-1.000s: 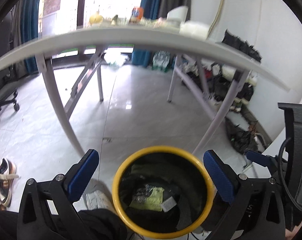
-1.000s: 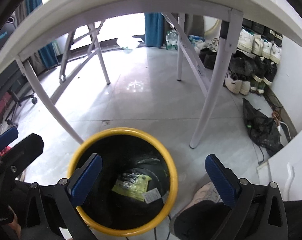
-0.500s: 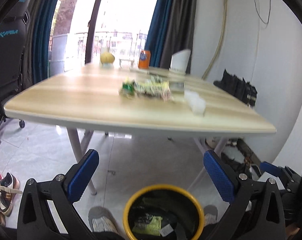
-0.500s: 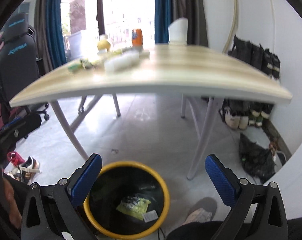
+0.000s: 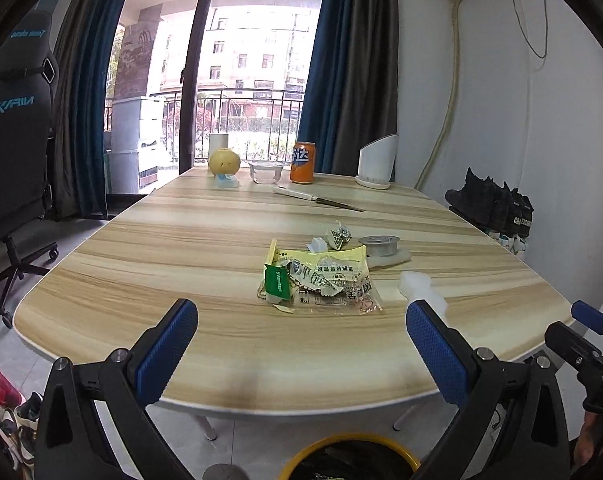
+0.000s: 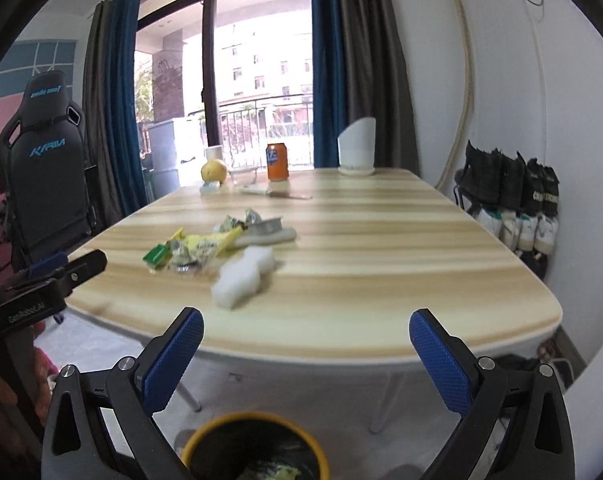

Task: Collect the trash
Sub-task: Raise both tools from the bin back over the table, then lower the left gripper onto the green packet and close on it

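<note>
A heap of trash lies mid-table: a torn yellow and clear wrapper (image 5: 321,276) (image 6: 205,246) with a green scrap (image 5: 276,285), crumpled foil (image 5: 338,236), and a white crumpled tissue (image 5: 421,286) (image 6: 243,276) near the front edge. A yellow-rimmed bin (image 5: 347,460) (image 6: 255,448) stands on the floor below the table's edge, with wrappers inside. My left gripper (image 5: 301,344) is open and empty, short of the table. My right gripper (image 6: 305,352) is also open and empty, above the bin.
On the wooden table (image 5: 181,248) stand an orange soda can (image 5: 302,162), a pear (image 5: 223,161), a glass bowl (image 5: 265,171), a knife (image 5: 317,199), a small tin (image 5: 379,245) and a white holder (image 5: 375,162). A gaming chair (image 5: 13,128) sits left; shoes (image 6: 513,200) line the right wall.
Both grippers have risen from over the bin, below the table, to table height. The tabletop and its trash have come into view; the bin has dropped to the frames' bottom edge.
</note>
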A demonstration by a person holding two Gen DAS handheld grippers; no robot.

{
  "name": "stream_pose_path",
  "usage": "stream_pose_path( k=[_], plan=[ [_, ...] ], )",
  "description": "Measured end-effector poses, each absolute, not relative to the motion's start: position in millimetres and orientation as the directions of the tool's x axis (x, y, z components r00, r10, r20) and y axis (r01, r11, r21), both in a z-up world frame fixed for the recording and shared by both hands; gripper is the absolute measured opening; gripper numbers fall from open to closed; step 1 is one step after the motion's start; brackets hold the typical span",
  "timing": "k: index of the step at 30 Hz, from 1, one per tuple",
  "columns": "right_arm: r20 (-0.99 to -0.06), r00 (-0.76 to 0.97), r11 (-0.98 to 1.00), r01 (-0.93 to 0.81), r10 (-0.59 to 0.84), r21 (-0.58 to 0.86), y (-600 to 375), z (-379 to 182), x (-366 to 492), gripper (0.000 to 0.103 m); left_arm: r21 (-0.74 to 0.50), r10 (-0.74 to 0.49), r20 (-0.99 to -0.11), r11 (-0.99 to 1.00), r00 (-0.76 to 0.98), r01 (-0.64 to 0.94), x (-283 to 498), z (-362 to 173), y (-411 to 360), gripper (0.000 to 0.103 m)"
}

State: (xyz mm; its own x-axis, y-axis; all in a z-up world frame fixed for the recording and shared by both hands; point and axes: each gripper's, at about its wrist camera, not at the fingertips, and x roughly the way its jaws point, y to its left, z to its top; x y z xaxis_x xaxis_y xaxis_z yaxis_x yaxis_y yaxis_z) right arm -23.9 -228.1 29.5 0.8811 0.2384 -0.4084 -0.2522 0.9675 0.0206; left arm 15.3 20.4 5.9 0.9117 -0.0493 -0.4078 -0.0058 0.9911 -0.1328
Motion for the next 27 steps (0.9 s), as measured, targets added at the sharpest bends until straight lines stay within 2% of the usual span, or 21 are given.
stream_pose_path(
  k=[9, 19, 27],
  plan=[
    [-0.389, 0.885, 0.957, -0.289, 0.255, -0.031, -216, 36, -2, 0.103, -0.106, -0.017, -0.498, 0.993, 0.867, -0.041, 52, -5, 28, 0.102],
    [-0.437, 0.852, 0.953, -0.301, 0.288, 0.041, -227, 23, 8, 0.103, -0.011, 0.052, -0.583, 0.997, 0.811, -0.072, 69, -12, 27, 0.102],
    [-0.441, 0.853, 0.956, -0.29, 0.281, 0.049, -230, 22, 8, 0.103, -0.009, 0.066, -0.595, 0.996, 0.801, -0.089, 75, -12, 30, 0.102]
  ],
)
